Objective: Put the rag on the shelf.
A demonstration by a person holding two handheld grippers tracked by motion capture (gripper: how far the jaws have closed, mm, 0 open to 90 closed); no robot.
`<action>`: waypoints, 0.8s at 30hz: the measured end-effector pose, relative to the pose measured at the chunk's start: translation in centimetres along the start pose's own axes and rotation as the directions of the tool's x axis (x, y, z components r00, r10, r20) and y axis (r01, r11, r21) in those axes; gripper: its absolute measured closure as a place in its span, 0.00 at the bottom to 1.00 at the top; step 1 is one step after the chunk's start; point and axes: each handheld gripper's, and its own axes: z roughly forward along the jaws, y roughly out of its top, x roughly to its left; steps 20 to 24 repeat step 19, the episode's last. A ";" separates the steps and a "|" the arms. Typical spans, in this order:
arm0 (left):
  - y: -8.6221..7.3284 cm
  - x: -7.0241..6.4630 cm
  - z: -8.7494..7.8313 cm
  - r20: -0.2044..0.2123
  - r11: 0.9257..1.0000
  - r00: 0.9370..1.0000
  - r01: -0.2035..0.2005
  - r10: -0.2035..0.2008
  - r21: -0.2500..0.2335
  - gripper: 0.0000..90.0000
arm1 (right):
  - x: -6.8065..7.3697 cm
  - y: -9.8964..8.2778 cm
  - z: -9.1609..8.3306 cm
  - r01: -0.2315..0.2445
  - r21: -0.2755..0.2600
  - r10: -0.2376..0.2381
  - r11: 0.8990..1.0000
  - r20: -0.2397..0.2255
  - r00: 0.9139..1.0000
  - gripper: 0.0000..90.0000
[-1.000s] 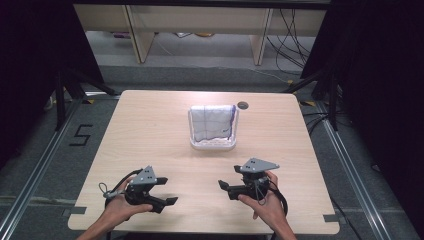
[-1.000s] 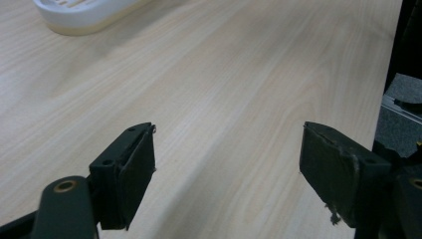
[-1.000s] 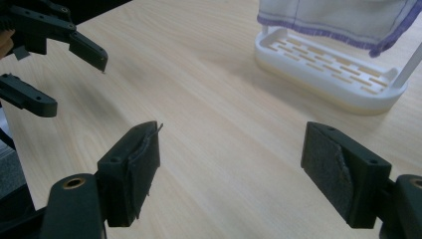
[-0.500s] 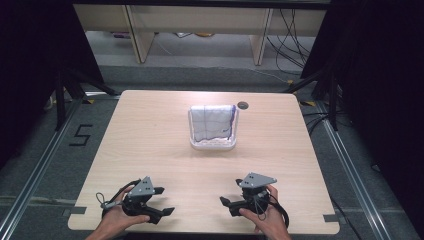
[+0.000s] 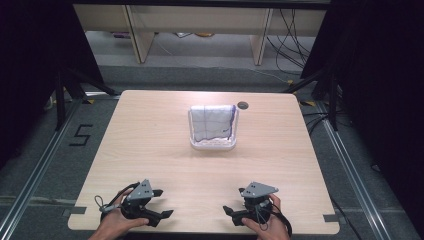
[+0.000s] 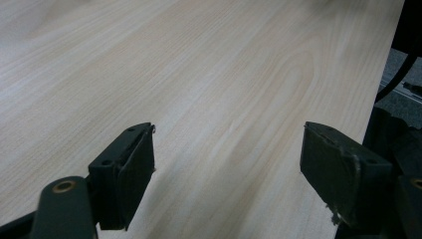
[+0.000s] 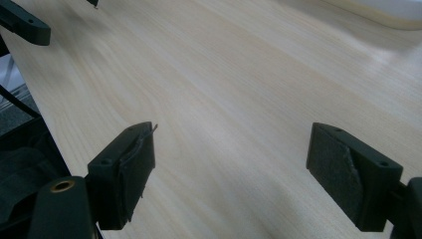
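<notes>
Two grippers rest low at the near edge of the bench (image 5: 150, 130), each in a hand, and the thing nearest them is a white basket (image 5: 214, 144) standing past the middle of the bench, well apart from both. The basket is a small, roughly square tray with a low pale rim; a white cloth (image 5: 212, 122) with thin dark grid lines lies over it and rises at the back, and one darker purple stripe runs down its right side. Whether anything lies under the cloth cannot be told. Just behind the basket's right corner a small dark round hole (image 5: 243, 105) sits in the benchtop. The left gripper (image 5: 159, 216) has its fingers (image 6: 127, 172) spread wide over bare wood, nothing between them. The right gripper (image 5: 231, 214) also has its fingers (image 7: 124, 169) spread wide with nothing between them; its jaws have just been opening to their widest. In the right gripper view a pale edge of the basket shows at the top right corner. The bench is light wood with a fine straight grain, rounded corners and small notches cut in its near left and right edges. It stands on grey carpet tiles; a "5" (image 5: 81, 135) is taped on the floor at the left. Metal rails run along both sides, black curtains close off left and right, and pale shelving with loose cables stands behind.
</notes>
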 end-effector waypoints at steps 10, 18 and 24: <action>0.1 0.0 0.0 0.002 1.000 1.000 -0.005 0.005 0.011 0.23 | 0.0 0.0 -0.1 -0.010 0.004 0.010 1.000 0.012 1.000 0.22; 0.0 0.1 0.1 0.014 1.000 1.000 0.019 -0.019 0.000 0.23 | 0.0 0.0 0.0 -0.001 0.006 0.001 1.000 0.014 1.000 0.22; 0.0 0.1 0.1 0.014 1.000 1.000 0.019 -0.019 0.000 0.23 | 0.1 0.0 0.1 -0.008 0.008 0.008 1.000 0.009 1.000 0.22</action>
